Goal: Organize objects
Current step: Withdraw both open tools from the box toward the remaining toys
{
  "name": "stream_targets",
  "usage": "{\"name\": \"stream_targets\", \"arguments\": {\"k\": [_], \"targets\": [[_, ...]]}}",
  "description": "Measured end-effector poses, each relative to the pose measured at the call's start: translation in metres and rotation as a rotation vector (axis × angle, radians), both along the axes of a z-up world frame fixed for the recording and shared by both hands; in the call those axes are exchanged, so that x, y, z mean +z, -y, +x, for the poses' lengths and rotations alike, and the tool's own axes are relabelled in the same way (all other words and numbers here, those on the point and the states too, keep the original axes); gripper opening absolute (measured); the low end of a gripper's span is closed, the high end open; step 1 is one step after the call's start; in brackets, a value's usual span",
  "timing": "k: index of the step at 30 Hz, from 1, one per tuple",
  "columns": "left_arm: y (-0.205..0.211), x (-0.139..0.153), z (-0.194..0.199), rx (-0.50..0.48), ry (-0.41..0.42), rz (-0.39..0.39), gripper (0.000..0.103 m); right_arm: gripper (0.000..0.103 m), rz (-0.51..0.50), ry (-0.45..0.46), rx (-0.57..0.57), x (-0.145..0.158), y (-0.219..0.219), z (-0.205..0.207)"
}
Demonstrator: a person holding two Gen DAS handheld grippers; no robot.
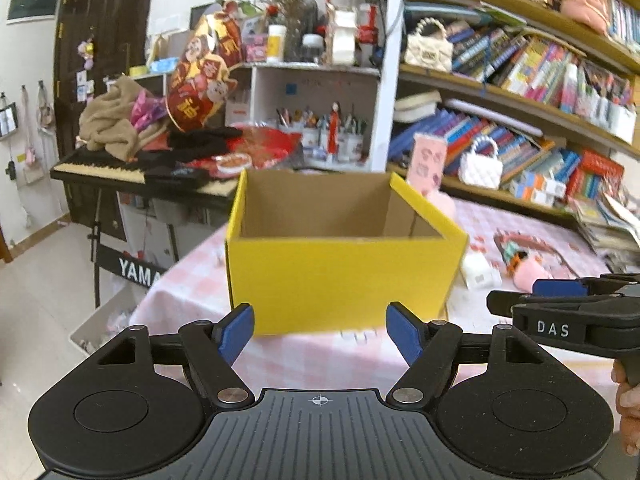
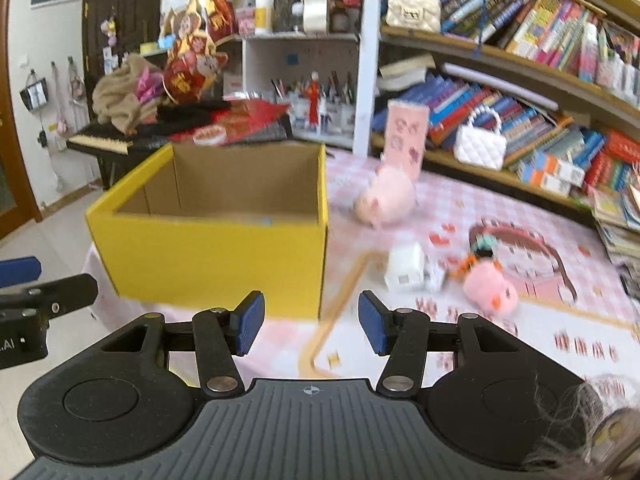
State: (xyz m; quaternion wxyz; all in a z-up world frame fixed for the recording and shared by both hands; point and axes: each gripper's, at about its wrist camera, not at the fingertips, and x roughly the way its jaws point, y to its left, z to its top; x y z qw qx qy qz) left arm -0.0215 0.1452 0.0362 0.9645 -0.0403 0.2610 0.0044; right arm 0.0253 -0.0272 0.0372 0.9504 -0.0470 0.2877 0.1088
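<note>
Hand-held gripper (image 2: 311,322), yellow box (image 2: 212,256) ahead

Two wrist views, angled down along their fingers, both near the yellow box (image 1: 340,280).

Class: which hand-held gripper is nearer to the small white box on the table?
Right. The right hand-held gripper points just left of the white box; the left hand-held gripper faces the yellow box, further left.
</note>
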Motion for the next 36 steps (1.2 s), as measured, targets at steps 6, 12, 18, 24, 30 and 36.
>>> {"name": "stream_targets", "arguments": {"k": [6,12,18,24,30,36], "targets": [[0.006,-0.01,-0.015,-0.037,-0.047,0.005,0.074,0.052,-0.018,-0.052,-0.014,-0.018,-0.002,-0.027],[0.007,-0.015,-0.027,-0.045,-0.07,0.011,0.075,0.053,-0.036,-0.089,0.013,-0.03,-0.008,-0.049],[0.012,-0.022,-0.035,-0.071,-0.103,0.017,0.075,0.055,-0.037,-0.118,0.007,-0.037,-0.01,-0.061],[0.021,-0.026,-0.035,-0.118,-0.122,0.012,0.075,0.056,-0.046,-0.142,-0.014,-0.042,-0.003,-0.068],[0.042,-0.029,-0.027,-0.196,-0.136,0.013,0.075,0.057,-0.049,-0.149,-0.082,-0.045,0.017,-0.073],[0.068,-0.032,-0.016,-0.298,-0.148,0.026,0.075,0.057,-0.039,-0.167,-0.188,-0.047,0.045,-0.075]]}}
